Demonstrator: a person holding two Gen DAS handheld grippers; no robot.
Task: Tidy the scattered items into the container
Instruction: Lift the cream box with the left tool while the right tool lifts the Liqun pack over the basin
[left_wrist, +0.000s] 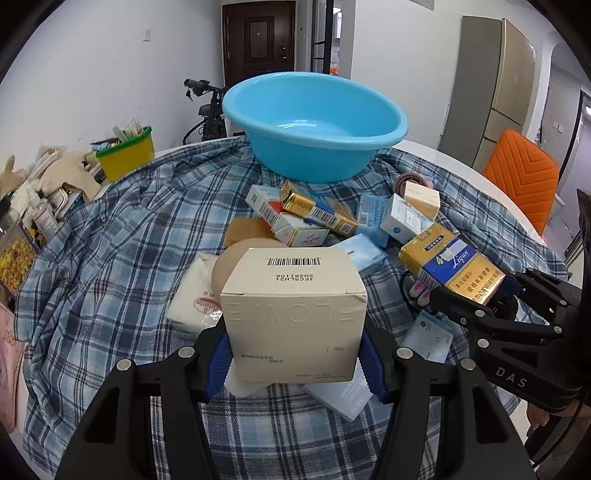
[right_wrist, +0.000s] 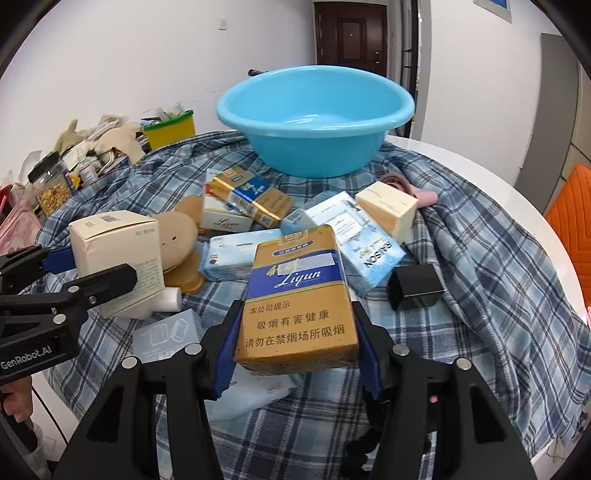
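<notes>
The white round surface (right_wrist: 480, 173) is covered by a plaid cloth (left_wrist: 129, 229), and on the far side of the cloth stands the blue basin (left_wrist: 314, 125), which looks empty. A small yellow bin (left_wrist: 127, 153) at the left edge holds packets and is not part of the job. Between the basin and the tongs lies a heap of small boxes and packs.

The step in hand is the carrying. The left tongs (left_wrist: 295, 350) are clenched on a cream box (left_wrist: 293, 314), held above the cloth. The right tongs (right_wrist: 295, 354) grasp a gold cigarette pack (right_wrist: 301, 299), also lifted. I judge that nothing is tidied yet. Next, both loads must go forward over the basin's rim and be released inside.
</notes>
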